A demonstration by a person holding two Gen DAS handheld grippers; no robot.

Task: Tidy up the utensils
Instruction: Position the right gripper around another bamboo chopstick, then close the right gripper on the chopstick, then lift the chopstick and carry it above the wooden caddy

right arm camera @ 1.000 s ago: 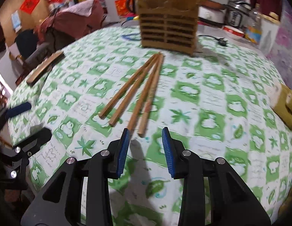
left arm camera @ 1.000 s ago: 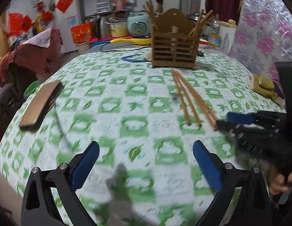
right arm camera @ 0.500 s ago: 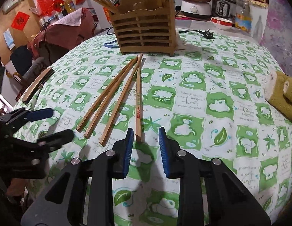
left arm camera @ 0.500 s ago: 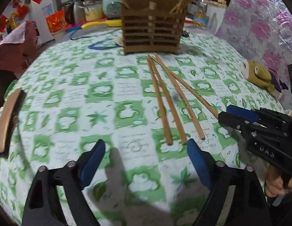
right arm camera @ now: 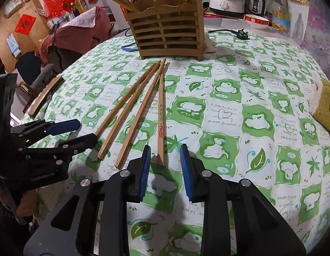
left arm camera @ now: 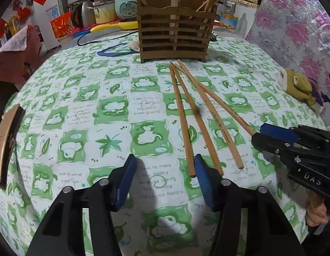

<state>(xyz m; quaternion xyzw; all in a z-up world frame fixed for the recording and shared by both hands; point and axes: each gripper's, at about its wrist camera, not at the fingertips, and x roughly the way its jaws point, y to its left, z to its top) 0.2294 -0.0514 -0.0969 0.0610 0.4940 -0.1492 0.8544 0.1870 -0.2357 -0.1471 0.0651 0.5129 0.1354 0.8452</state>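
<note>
fingers of the left gripper (left arm camera: 164,171) apart and closing, nothing between the blue pads; the near end of the leftmost chopstick (left arm camera: 182,119) lies just beside the inner face of its right finger (left arm camera: 204,181). four chopsticks fan out on the green-and-white tablecloth (left arm camera: 79,111), far tips bunched near the foot of the wooden holder (left arm camera: 175,32), which already has sticks standing in it. right gripper (right arm camera: 164,166): fingers apart, a narrow gap, pads not pressing anything. the near end of the red-lettered chopstick (right arm camera: 161,115), rightmost of the four, sits just ahead of that gap and in line with it. whether it reaches between the pads, cannot tell. yellow stuffed toy (right arm camera: 326,102) at the table's right edge.
</note>
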